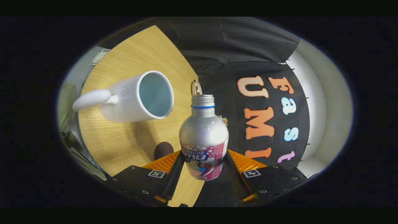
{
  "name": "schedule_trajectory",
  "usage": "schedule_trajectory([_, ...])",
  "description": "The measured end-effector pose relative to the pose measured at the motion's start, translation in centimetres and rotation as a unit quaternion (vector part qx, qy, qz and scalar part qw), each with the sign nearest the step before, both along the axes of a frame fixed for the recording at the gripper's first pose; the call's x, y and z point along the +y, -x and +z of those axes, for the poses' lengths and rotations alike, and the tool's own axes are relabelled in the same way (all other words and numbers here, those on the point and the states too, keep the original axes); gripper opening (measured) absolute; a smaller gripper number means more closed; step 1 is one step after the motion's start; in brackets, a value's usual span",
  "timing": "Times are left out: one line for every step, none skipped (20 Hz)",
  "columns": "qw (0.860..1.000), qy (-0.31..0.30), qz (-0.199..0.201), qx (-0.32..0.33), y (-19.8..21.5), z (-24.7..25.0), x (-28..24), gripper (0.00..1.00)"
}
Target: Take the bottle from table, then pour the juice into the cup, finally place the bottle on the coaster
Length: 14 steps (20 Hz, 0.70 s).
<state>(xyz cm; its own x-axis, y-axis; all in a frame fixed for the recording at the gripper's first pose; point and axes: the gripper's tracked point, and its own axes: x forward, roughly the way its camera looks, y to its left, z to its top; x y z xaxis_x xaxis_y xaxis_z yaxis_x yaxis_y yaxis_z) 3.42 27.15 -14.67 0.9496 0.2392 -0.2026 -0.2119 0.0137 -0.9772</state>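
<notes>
Bottle [203,137], smooth rounded metal, clamped in claw [203,165] beside glossy cup [136,98].

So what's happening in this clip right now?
A hand-held gripper is shut on a silver bottle, both fingers pressing its labelled lower part. The bottle is uncapped and lifted, and the view is tilted. Its mouth sits just beside the open white mug on the wooden table. No juice is visibly flowing. A small dark object lies on the table near the fingers.
</notes>
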Motion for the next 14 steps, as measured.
schedule_trajectory([1.000, 0.004, 0.000, 0.000, 0.03, 0.01, -0.14, 0.75])
schedule_trajectory([1.000, 0.009, -0.002, -0.001, 0.02, 0.08, -0.28, 0.75])
schedule_trajectory([1.000, 0.015, -0.001, -0.002, 0.03, 0.20, -0.24, 0.75])
schedule_trajectory([1.000, 0.022, 0.002, -0.002, 0.00, 0.09, -0.21, 0.75])
schedule_trajectory([1.000, 0.029, 0.002, -0.003, -0.07, 0.09, -0.35, 0.75])
schedule_trajectory([0.999, 0.036, 0.002, -0.003, -0.01, 0.05, -0.39, 0.75])
schedule_trajectory([0.999, 0.043, 0.003, -0.005, -0.07, 0.05, -0.36, 0.75])
schedule_trajectory([0.999, 0.050, 0.005, -0.007, -0.10, 0.10, -0.35, 0.75])
schedule_trajectory([0.998, 0.058, 0.006, -0.013, -0.10, 0.27, -0.41, 0.75])
schedule_trajectory([0.998, 0.065, 0.008, -0.013, 0.05, 0.30, -0.40, 0.75])
schedule_trajectory([0.998, 0.069, 0.009, -0.010, -0.06, 0.05, -0.44, 0.75])
schedule_trajectory([0.997, 0.071, 0.009, -0.008, -0.03, 0.06, -0.54, 0.75])
schedule_trajectory([0.997, 0.075, 0.010, -0.009, -0.07, 0.14, -0.50, 0.75])
schedule_trajectory([0.997, 0.080, 0.010, -0.012, 0.03, 0.38, -0.56, 0.75])
